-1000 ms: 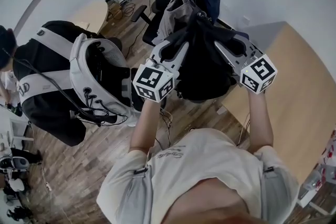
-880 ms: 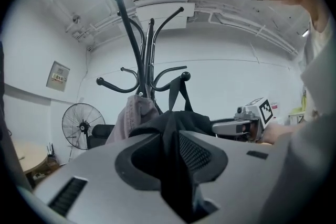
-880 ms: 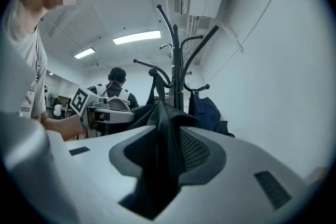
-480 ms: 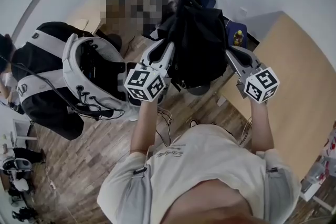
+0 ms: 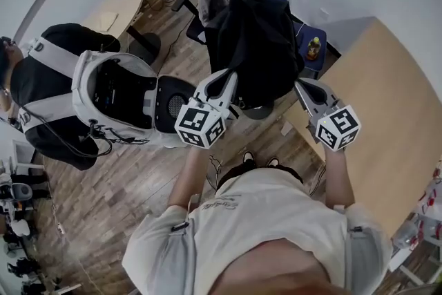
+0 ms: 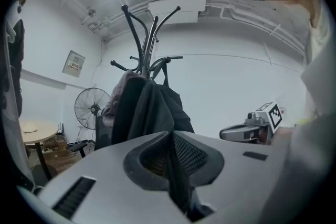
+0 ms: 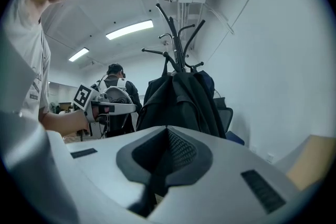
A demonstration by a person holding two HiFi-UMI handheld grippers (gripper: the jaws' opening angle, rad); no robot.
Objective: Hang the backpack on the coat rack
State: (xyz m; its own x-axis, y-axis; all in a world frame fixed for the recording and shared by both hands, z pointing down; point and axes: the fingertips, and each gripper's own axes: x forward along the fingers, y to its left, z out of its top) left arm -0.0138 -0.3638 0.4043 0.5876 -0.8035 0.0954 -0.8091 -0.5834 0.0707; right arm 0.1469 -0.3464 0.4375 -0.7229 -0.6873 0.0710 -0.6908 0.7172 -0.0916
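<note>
L gripper (image 5: 224,77) & R gripper (image 5: 304,86) backed off backpack (image 5: 255,45), now hanging alone on coat rack (image 6: 143,34); L jaws shut empty, R just closed on nothing, task prob done.

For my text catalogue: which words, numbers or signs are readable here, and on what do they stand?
Nothing reads clearly.
Dark print on the pale shirt: too blurred.
Print on the framed white wall notice: too small.
Label on the small yellow bottle: too small.
</note>
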